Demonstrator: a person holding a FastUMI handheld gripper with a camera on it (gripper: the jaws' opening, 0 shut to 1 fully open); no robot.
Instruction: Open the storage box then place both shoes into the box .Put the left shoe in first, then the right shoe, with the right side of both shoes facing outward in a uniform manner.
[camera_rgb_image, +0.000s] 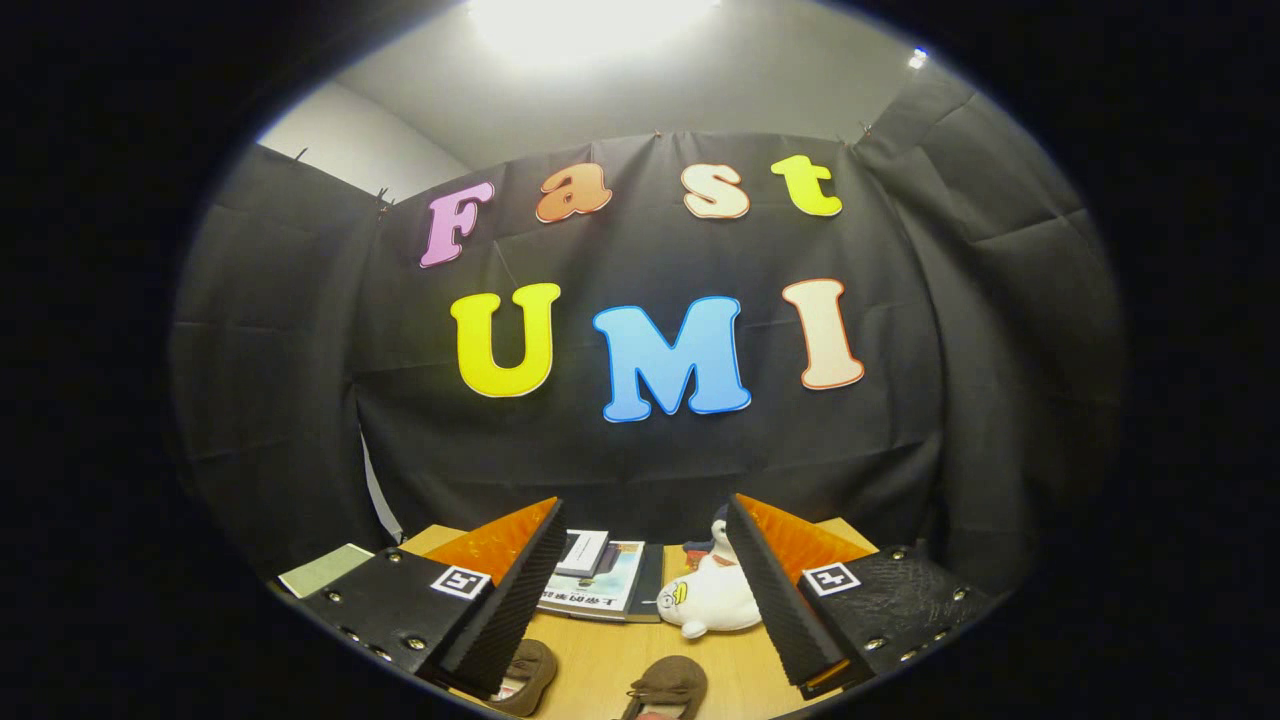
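Two brown shoes sit nearest, low between the fingers, one by the left finger's tip, the other about midway; toes point away from the camera, so the long axes run roughly forward. Gripper fingers spread wide, holding nothing. Next move likely calls for tilting down. Beyond the shoes: plush toy, books on table. Storage box can't be made out.

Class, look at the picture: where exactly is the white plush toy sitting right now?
In the gripper view, the white plush toy sits on the wooden table between the open gripper fingers, beside the books and beyond the two brown shoes.
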